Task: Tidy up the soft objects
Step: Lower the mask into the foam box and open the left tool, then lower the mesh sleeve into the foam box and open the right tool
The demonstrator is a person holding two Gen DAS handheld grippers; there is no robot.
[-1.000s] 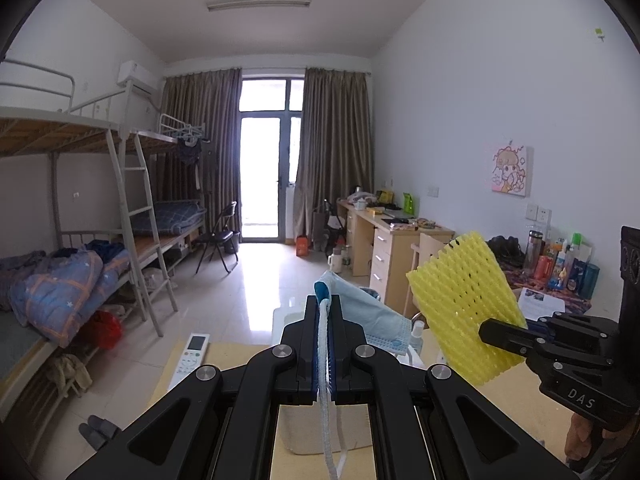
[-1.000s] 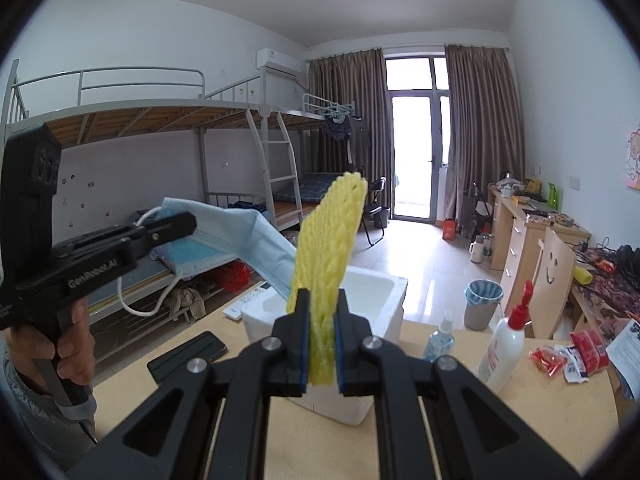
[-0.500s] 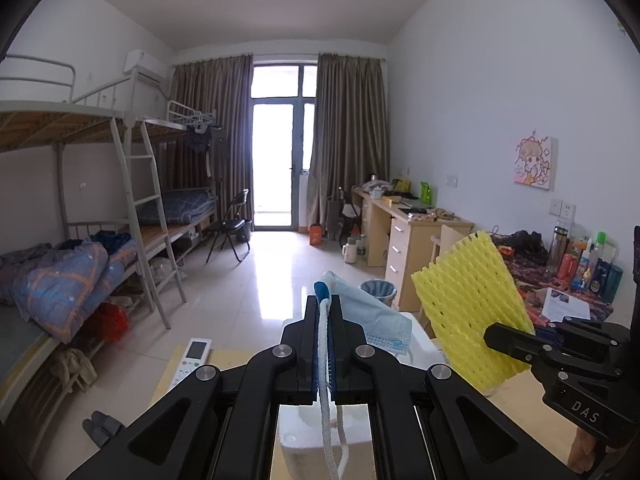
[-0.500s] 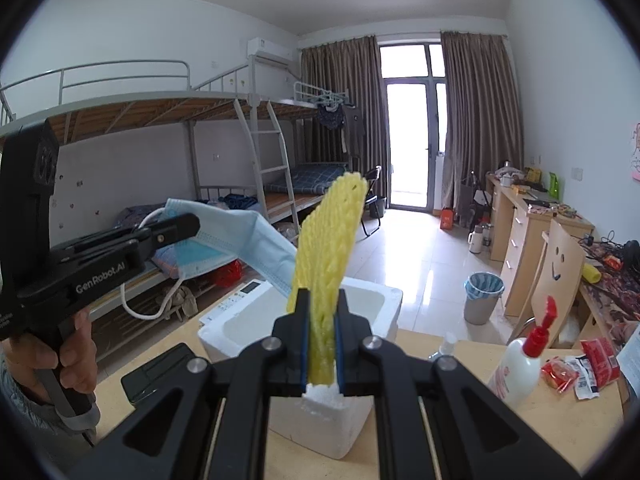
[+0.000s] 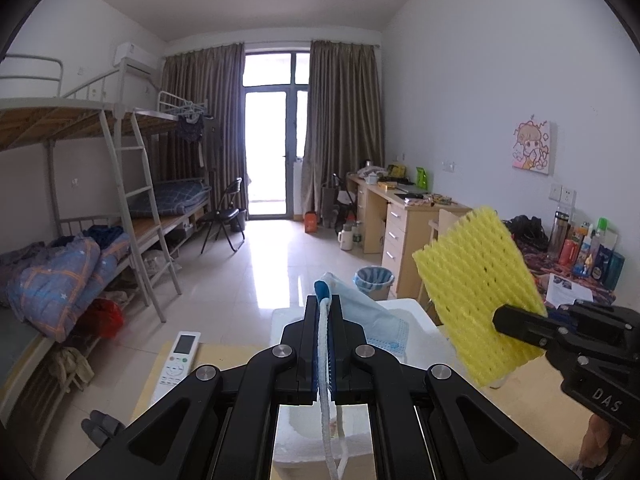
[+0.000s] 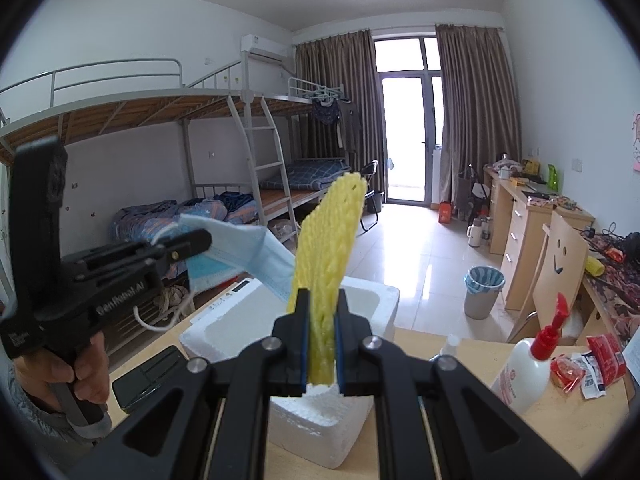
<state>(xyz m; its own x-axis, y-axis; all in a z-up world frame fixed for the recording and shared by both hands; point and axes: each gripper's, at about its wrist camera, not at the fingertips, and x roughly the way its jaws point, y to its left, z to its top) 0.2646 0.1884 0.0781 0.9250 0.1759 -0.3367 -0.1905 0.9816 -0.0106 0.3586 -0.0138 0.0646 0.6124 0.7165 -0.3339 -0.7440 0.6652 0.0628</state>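
Note:
My left gripper (image 5: 325,300) is shut on a light blue face mask (image 5: 368,312), its white ear loop hanging down between the fingers; it shows in the right wrist view (image 6: 236,252) too. My right gripper (image 6: 322,300) is shut on a yellow foam net (image 6: 332,240), seen flat in the left wrist view (image 5: 476,292). Both are held in the air above an open white foam box (image 6: 372,300) on the wooden table (image 6: 500,424). The right gripper (image 5: 500,316) is to the right of the left one.
A white remote (image 5: 178,360) and a black phone (image 6: 148,372) lie left of the box. A white pump bottle with a red top (image 6: 528,368), a small spray bottle (image 6: 448,346) and red snack packets (image 6: 592,364) sit to the right. Bunk beds stand left, desks right.
Both grippers have moved forward and slightly down toward the foam box, which sits closer and lower in view. Both still hold their objects.

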